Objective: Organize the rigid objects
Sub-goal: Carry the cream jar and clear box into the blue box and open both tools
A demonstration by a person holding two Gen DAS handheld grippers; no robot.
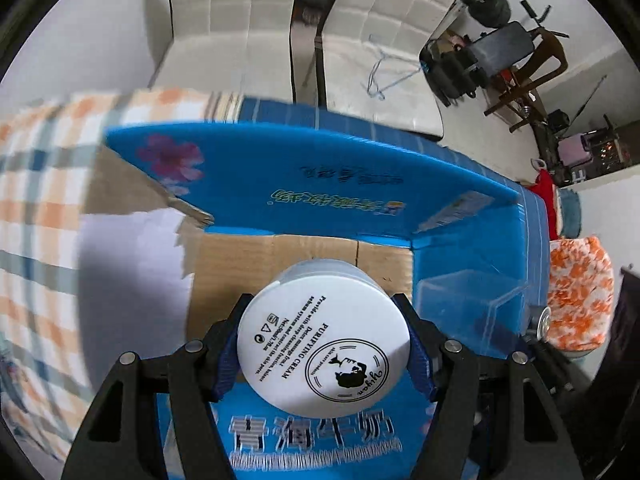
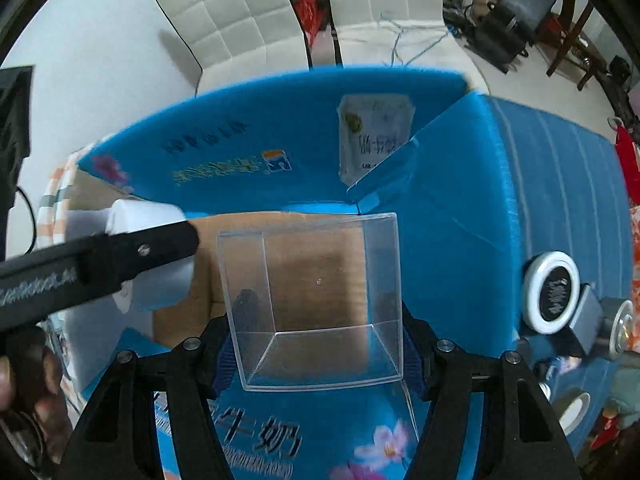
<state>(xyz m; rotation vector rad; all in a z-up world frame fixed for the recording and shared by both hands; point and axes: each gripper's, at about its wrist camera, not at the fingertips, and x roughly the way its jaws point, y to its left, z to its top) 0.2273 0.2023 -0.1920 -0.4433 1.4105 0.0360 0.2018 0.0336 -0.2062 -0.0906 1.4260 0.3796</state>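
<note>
Left wrist view: the left gripper is clamped on one white cream jar above the blue carton. At 6 o'clock in the right wrist view, the right gripper clamps one clear plastic box over the same carton.

The setting is a lived-in home, likely a living or dining room. Two white quilted leatherette chairs stand on a pale floor behind a blue printed cardboard carton. A black padded exercise bench and a brown wooden chair crowd one corner. An orange-and-blue checked cloth and an orange floral fabric lie nearby.
</note>
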